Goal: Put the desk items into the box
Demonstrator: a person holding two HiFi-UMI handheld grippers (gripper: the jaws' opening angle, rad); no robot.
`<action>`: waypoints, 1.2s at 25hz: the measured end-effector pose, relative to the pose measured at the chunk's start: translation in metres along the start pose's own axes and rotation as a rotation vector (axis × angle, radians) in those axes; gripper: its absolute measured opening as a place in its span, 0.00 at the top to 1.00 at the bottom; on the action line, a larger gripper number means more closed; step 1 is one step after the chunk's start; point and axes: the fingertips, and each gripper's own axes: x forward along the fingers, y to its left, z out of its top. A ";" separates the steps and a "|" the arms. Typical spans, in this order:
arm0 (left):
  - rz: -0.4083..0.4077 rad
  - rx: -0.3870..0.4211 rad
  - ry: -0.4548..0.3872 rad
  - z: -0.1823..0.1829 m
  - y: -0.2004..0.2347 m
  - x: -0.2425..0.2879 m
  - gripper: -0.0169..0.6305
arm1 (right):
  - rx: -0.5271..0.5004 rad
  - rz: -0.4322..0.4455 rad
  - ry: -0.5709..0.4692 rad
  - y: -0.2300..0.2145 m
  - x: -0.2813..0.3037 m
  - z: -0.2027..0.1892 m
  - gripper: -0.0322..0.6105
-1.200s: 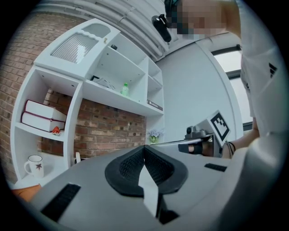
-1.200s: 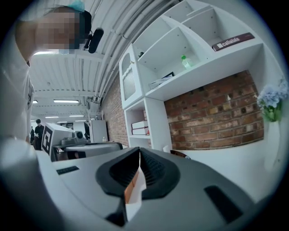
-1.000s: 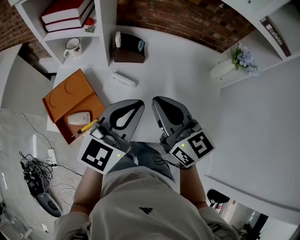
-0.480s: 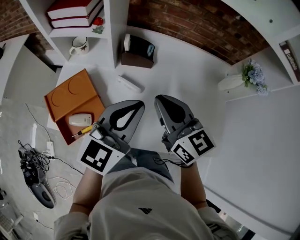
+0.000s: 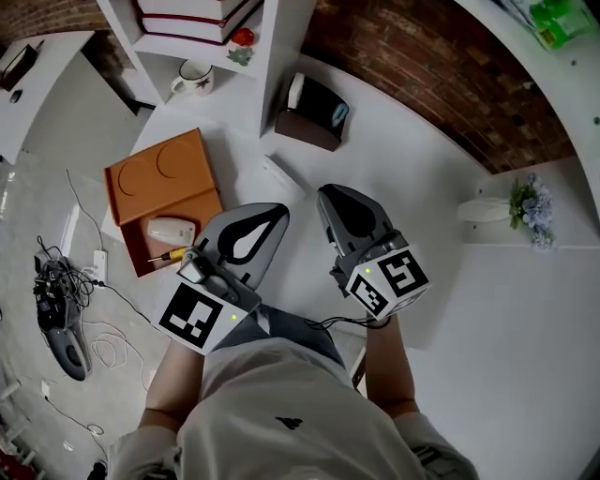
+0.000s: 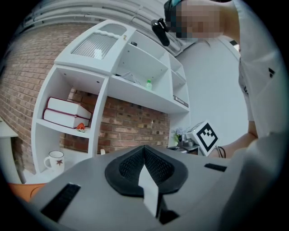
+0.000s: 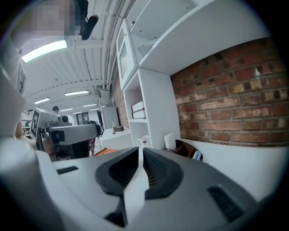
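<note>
An open orange box (image 5: pixel 159 183) lies at the desk's left edge, and a corner of the orange box (image 6: pixel 18 189) shows in the left gripper view. In it lie a white mouse-shaped item (image 5: pixel 171 229) and a yellow-handled screwdriver (image 5: pixel 172 253). A white bar (image 5: pixel 284 175) rests on the desk just beyond my left gripper (image 5: pixel 272 214). A brown holder (image 5: pixel 312 114) with small items stands at the back. The left gripper (image 6: pixel 144 151) is shut and empty, just right of the box. My right gripper (image 5: pixel 328 195) hangs beside it, and the right gripper (image 7: pixel 140 153) is shut and empty too.
A white shelf unit holds a mug (image 5: pixel 192 77) and red-and-white books (image 5: pixel 187 11) at the back left. A brick wall (image 5: pixel 422 84) runs behind the desk. A white vase with flowers (image 5: pixel 497 208) stands at the right. Cables and a power strip (image 5: pixel 66 291) lie on the floor left.
The box, bar and holder have slid right and down in the head view. Both grippers now sit nearer the white bar and the box. They stay side by side, jaws still shut.
</note>
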 end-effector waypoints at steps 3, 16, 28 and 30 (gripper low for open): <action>0.045 -0.004 0.003 -0.002 0.009 -0.004 0.95 | -0.011 0.033 0.046 -0.003 0.017 -0.011 0.90; 0.220 -0.019 0.034 -0.015 0.036 -0.035 0.95 | -0.028 0.104 0.237 -0.019 0.069 -0.075 0.82; 0.263 -0.031 0.052 -0.022 0.046 -0.037 0.95 | -0.056 0.109 0.375 -0.035 0.085 -0.123 0.78; 0.271 -0.034 0.059 -0.025 0.048 -0.038 0.95 | -0.059 0.112 0.402 -0.037 0.088 -0.132 0.77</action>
